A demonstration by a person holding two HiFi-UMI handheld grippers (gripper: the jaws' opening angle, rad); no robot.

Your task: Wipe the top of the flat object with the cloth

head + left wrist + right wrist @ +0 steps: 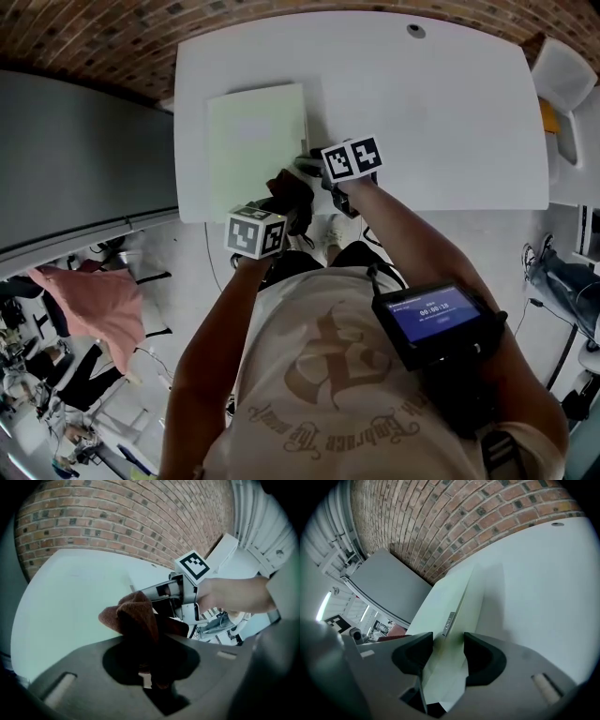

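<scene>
just one cloth (pixel 136 616) (brown), one flat object (pixel 255 141), two claws (pixel 286 202) (pixel 307 167).

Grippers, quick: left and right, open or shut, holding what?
Left gripper: shut on the crumpled brown cloth.
Right gripper: open, jaws astride the edge of the pale green flat object, not clamping it.

Left claw (pixel 149 679) tips buried in cloth (pixel 133 618), flat object (pixel 457 592) near end hidden under right claw (pixel 448 651)
</scene>
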